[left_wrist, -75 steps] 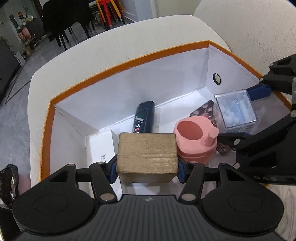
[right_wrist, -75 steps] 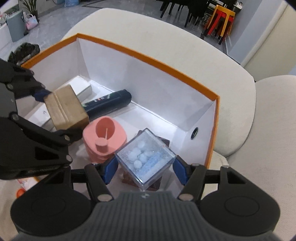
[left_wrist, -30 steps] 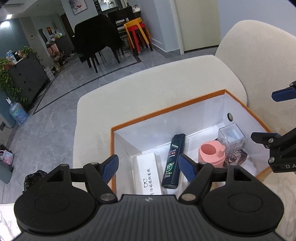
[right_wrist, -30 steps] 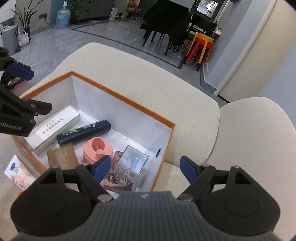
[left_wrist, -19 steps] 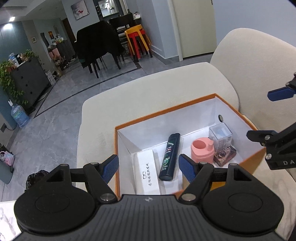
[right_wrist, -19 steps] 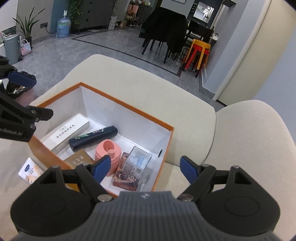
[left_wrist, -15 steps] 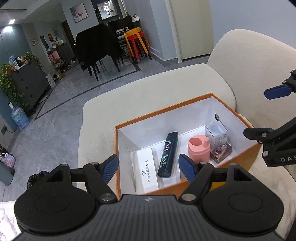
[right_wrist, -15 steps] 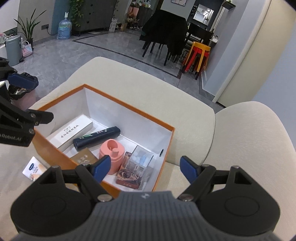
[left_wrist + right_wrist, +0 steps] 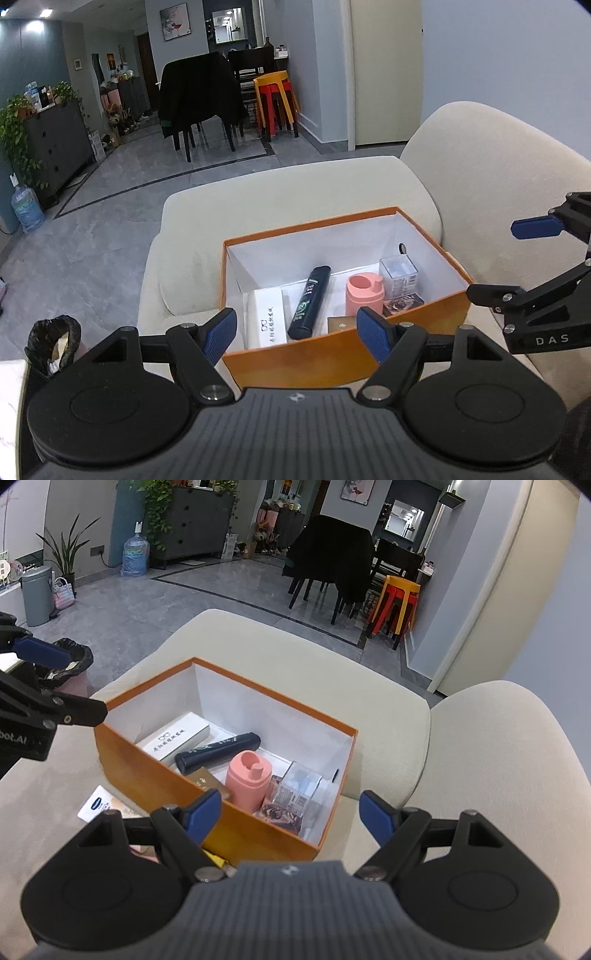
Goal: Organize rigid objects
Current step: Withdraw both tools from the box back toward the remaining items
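Likely light and stiff, the card (image 9: 96, 806) at seven o'clock of the box (image 9: 236, 825) needs edge pinching; both grippers (image 9: 296, 335) (image 9: 290, 816) gape empty.

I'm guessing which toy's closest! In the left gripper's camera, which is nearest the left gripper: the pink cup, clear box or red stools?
1. Pink cup, in the orange box, right side.
2. Clear box, just behind it.
3. Red stools, far across the room.

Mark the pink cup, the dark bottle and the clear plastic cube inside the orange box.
pink cup (image 9: 246, 780), right wrist view, on its side wall.
dark bottle (image 9: 309, 302), left wrist view, on the labelled middle of its body.
clear plastic cube (image 9: 399, 275), left wrist view, on its front face.
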`<state>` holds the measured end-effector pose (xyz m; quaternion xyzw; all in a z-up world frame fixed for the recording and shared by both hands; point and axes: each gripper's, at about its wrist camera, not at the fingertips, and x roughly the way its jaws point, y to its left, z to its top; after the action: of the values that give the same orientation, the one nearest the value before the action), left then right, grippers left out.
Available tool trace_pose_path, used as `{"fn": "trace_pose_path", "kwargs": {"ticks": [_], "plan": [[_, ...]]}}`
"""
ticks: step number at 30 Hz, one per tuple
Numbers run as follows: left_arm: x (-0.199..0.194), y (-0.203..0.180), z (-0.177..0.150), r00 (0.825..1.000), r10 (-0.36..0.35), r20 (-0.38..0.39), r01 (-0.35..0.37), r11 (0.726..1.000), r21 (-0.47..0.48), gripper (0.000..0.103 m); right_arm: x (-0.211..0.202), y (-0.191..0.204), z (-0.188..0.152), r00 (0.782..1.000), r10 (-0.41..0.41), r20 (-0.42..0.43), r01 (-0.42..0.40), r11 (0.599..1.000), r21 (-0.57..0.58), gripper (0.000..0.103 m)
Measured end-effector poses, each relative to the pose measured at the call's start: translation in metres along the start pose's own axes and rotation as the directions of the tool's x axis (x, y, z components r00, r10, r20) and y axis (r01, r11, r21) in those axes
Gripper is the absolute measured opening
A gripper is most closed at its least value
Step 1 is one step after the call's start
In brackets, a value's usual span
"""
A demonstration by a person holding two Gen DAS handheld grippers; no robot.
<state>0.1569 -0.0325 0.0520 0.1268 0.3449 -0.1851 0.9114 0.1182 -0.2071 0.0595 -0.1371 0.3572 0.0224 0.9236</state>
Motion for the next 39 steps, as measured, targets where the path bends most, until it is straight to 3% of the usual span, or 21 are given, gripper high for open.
{"fn": "trace_pose_path", "kwargs": {"ticks": [5, 12, 18, 29, 35, 39], "plan": [[-0.008, -0.002, -0.015, 1.0, -0.012, 0.012, 0.011, 1.0, 0.001, 0.089, -0.009, 0.003, -0.009, 1.0, 0.011, 0.011, -0.011, 1.0, 0.011, 0.081], [-0.012, -0.017, -0.044, 0.995, 0.02, 0.094, -0.031, 0.993, 0.115, 0.089, -0.013, 0.002, -0.021, 1.0, 0.02, 0.017, -0.02, 0.999, 0.028, 0.081], [-0.003, -0.016, -0.066, 0.998, -0.024, 0.064, 0.018, 0.996, 0.092, 0.089, -0.01, 0.003, -0.041, 0.999, 0.037, 0.013, -0.038, 0.996, 0.076, 0.081], [0.016, -0.012, -0.106, 0.999, -0.045, -0.011, 0.045, 0.998, 0.039, 0.089, 0.015, 0.019, -0.101, 0.992, 0.113, -0.047, -0.102, 0.974, 0.203, 0.081], [0.024, -0.011, -0.122, 0.993, -0.111, -0.034, 0.11, 0.993, -0.028, 0.089, 0.026, 0.029, -0.125, 0.985, 0.158, -0.068, -0.134, 0.953, 0.271, 0.081], [0.033, -0.015, -0.131, 0.994, -0.096, -0.05, 0.096, 0.995, -0.012, 0.089, 0.037, 0.039, -0.137, 0.978, 0.182, -0.098, -0.149, 0.949, 0.276, 0.081]]}}
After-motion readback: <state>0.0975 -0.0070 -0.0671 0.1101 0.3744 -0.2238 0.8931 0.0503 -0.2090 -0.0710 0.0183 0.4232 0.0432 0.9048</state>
